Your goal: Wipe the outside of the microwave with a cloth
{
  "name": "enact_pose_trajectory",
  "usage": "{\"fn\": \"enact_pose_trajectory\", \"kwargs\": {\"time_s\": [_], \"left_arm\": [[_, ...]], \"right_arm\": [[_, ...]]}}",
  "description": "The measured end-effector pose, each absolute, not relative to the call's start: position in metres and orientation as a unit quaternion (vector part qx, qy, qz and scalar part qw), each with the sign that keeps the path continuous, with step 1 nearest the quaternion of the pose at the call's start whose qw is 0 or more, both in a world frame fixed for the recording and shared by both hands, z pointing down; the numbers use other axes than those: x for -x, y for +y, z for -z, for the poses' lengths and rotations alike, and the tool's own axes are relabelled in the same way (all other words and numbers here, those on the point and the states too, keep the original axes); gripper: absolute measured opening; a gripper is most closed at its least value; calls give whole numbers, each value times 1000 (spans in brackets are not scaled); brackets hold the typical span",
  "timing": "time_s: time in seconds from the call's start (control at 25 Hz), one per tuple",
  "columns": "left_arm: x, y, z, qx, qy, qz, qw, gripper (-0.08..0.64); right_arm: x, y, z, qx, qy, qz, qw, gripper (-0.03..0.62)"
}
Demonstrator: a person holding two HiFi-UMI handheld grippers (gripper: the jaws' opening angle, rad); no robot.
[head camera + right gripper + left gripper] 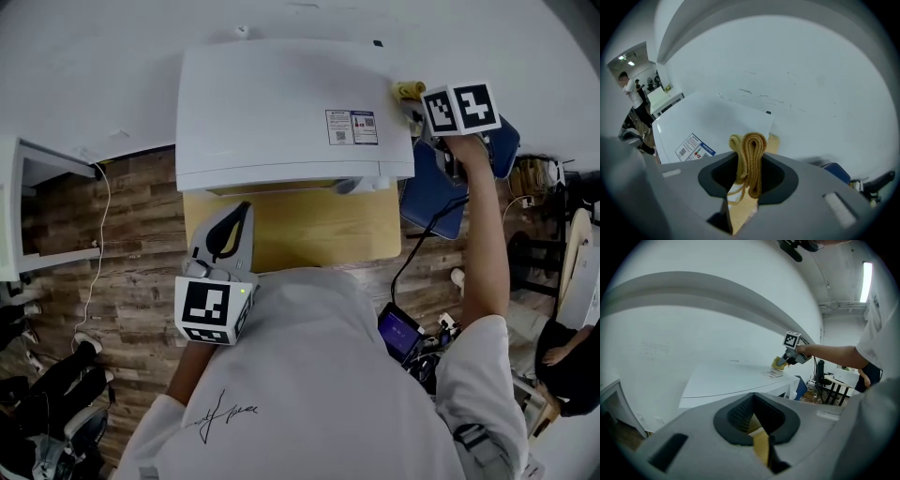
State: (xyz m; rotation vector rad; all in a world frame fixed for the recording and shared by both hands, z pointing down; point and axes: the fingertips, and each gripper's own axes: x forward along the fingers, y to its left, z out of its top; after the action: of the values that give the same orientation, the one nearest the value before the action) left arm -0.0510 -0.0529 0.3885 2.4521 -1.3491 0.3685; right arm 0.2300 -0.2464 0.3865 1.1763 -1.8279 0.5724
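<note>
One folded mustard-yellow cloth (750, 147)

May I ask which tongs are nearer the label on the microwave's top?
Right. The right tongs, holding the cloth, are at the microwave's top corner beside the label; the left tongs hover before its front, over the table.

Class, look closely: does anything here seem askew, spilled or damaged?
Nothing stands out: the microwave sits square on the table, and the right gripper holds the folded cloth at its rear corner.
</note>
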Motion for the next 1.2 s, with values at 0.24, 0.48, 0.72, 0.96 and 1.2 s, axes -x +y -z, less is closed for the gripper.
{"fn": "enact_pose_trajectory", "kwargs": {"time_s": [0.24, 0.48, 0.72, 0.96, 1.2], "left_arm": [[44, -53, -391, -861, -467, -126, 161, -5], [44, -52, -392, -861, -466, -127, 162, -5], [45, -53, -393, -860, -467, -126, 164, -5], [41, -56, -392, -864, -461, -124, 163, -5], [42, -54, -394, -864, -460, -125, 165, -5]], "right_arm": [[-236, -246, -392, -479, -717, -212, 459, 120], [-231, -243, -395, -484, -711, -215, 462, 120], [-222, -241, -395, -487, -708, -210, 467, 120], [-204, -241, -395, -477, -717, -207, 465, 120], [-181, -239, -395, -462, -730, -200, 462, 120]]}}
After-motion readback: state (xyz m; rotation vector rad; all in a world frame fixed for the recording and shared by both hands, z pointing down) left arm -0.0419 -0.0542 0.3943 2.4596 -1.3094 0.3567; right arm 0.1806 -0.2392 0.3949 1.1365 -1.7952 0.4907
